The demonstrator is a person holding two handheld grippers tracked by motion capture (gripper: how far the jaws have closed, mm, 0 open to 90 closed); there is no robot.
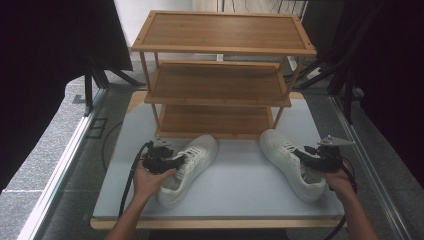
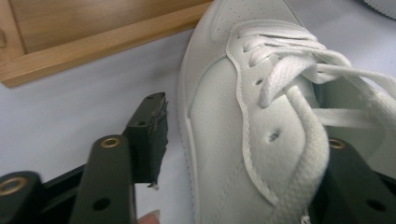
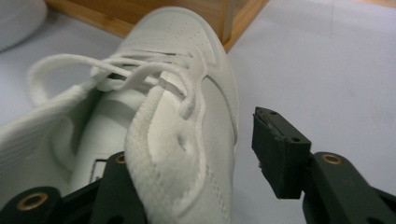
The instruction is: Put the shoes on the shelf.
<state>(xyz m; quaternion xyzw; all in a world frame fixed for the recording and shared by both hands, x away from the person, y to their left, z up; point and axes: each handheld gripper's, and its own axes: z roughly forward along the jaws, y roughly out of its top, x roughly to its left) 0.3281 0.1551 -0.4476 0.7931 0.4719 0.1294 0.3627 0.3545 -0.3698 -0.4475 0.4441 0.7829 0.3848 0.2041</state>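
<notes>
The left hand-held gripper (image 2: pixel 238 154) stands nearest in the left gripper view, its jaws straddling the collar wall of the left white shoe (image 2: pixel 243 116). One jaw sits outside the upper with bare desk (image 2: pixel 70 116) showing between pad and leather; the other is tucked inside the opening under the laces. So it is part-open around the shoe's side and not yet pinching it.

The right hand-held gripper (image 3: pixel 201 158) mirrors this on the right white shoe (image 3: pixel 177 140): one jaw is inside the mouth, the outer pad stands clear of the sidewall, and nothing is clamped yet.

In the high view both shoes lie on the pale desk just in front of the bamboo shoe rack (image 1: pixel 220 75), toes pointing toward its lowest shelf, the left shoe (image 1: pixel 192 165) angled right and the right shoe (image 1: pixel 290 162) angled left.

The step in hand looks like gripping each shoe by its collar to lift it onto the rack. To do it well, seat each inner jaw deep enough to catch the firm padded edge, not just a lace or the tongue. Close squarely until the wall is held without folding. A grip near the heel lets the toe droop, so lift slowly and keep the soles level. Clear the shelf's front lip before pushing in.
</notes>
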